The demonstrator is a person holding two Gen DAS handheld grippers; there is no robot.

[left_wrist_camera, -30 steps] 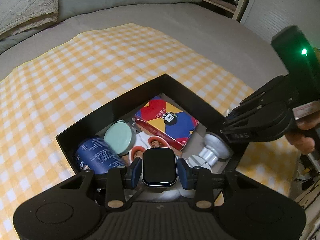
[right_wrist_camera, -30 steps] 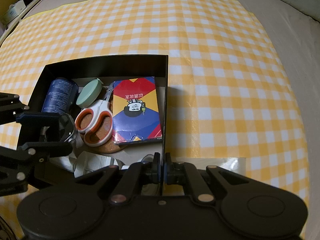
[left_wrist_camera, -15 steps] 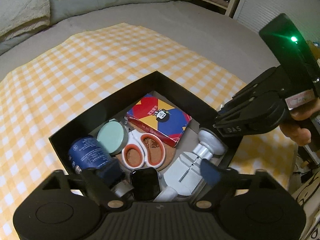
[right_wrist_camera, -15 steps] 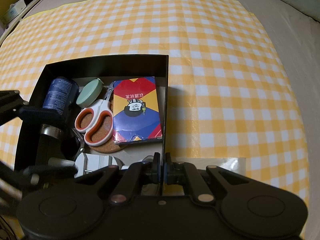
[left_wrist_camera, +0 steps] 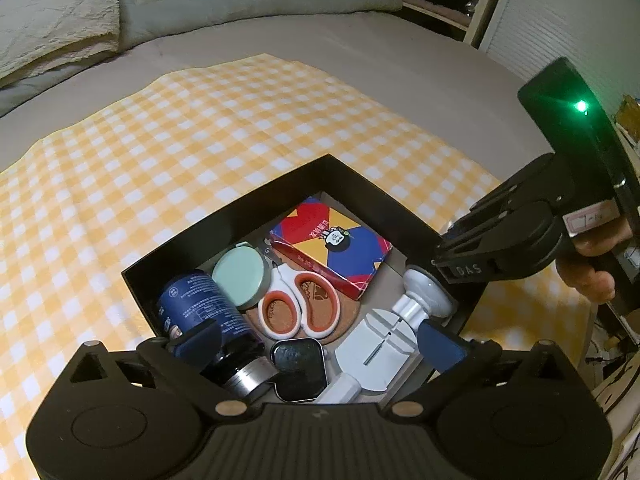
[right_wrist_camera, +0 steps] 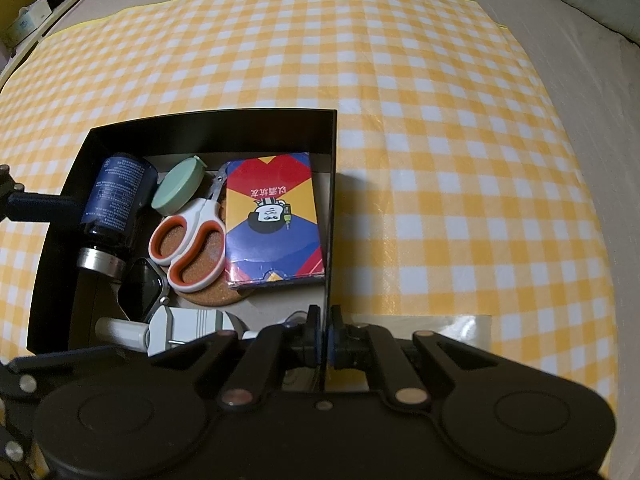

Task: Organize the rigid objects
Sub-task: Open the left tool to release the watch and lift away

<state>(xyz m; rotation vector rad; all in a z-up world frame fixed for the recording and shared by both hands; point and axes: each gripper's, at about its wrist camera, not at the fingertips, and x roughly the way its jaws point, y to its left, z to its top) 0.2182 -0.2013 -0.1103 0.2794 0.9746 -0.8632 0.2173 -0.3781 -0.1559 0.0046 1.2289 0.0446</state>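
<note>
Black watch lies face up in the box, bottom centre of our left view, between our left gripper's opening, empty fingers. Our right gripper pinches the box's wall, lower centre.

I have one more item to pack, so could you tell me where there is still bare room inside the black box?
Little is left. The black box is crowded: bottle, green tin, scissors, card box, smartwatch and white tool. One bare floor strip remains below the card box, beside the right wall.
</note>
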